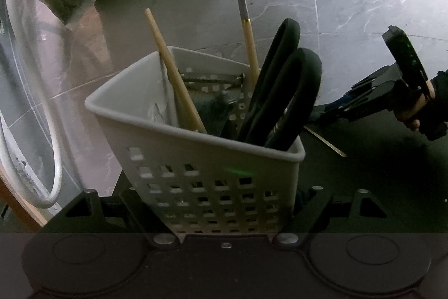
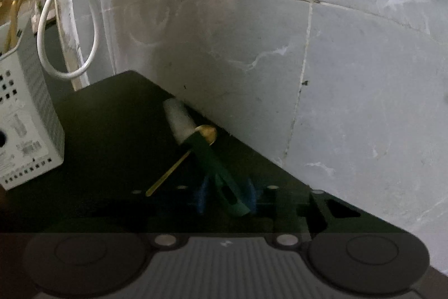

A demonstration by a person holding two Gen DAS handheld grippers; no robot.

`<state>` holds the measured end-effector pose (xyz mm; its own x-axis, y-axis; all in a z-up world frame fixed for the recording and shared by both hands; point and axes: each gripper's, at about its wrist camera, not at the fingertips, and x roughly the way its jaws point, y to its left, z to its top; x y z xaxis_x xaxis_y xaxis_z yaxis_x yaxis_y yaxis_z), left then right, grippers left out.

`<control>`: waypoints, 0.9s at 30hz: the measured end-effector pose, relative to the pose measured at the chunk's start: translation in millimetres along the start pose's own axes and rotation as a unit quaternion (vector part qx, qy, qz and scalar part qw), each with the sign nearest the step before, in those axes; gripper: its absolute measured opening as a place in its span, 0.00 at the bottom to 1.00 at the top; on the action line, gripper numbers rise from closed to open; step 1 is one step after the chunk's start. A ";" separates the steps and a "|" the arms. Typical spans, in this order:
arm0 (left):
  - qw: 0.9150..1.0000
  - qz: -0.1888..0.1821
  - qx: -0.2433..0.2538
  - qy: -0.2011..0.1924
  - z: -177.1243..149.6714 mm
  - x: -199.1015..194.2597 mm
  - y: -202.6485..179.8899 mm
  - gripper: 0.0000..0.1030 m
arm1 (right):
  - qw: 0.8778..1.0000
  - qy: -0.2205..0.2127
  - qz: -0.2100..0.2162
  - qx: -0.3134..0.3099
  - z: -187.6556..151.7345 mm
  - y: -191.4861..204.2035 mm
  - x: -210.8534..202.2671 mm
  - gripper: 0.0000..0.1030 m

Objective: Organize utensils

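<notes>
The dark-handled brush [image 2: 208,156] lies on the black table [image 2: 106,125], its white head [image 2: 179,119] toward eleven o'clock at the wall and its handle end toward five o'clock between the right gripper [image 2: 226,198]'s blurred blue fingers [image 2: 201,194], which stand narrow around it; whether they press on it I cannot tell. A gold spoon [image 2: 182,159] crosses under it. Only the left view shows inside the white basket [image 1: 196,159]: two chopsticks [image 1: 246,27] and black scissors [image 1: 282,91], upright. The left gripper [image 1: 224,215] flanks its base, fingertips hidden.
</notes>
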<state>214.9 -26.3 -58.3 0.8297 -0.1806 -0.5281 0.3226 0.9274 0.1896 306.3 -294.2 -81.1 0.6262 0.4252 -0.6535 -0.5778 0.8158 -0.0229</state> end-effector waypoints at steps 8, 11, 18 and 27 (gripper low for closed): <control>1.000 -0.003 0.002 0.001 0.8 0.2 2.5 0.81 | 0.997 0.009 -0.046 -0.062 -12.2 39.5 -30.5 0.11; 1.000 -0.004 0.004 0.000 1.4 0.2 3.4 0.80 | 0.994 0.016 -0.061 -0.087 -19.2 60.0 -42.1 0.10; 1.000 -0.012 0.017 0.001 -0.4 1.2 5.7 0.80 | 0.995 0.021 -0.063 -0.076 -30.3 81.8 -61.6 0.11; 1.000 -0.017 0.026 0.000 -3.1 -0.5 8.3 0.80 | 1.000 0.016 -0.014 -0.004 -18.2 67.7 -46.4 0.12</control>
<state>215.7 -17.5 -59.0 0.8175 -0.2117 -0.5357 0.3741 0.9023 0.2142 228.6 -265.9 -66.0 0.6254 0.3893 -0.6763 -0.5648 0.8238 -0.0482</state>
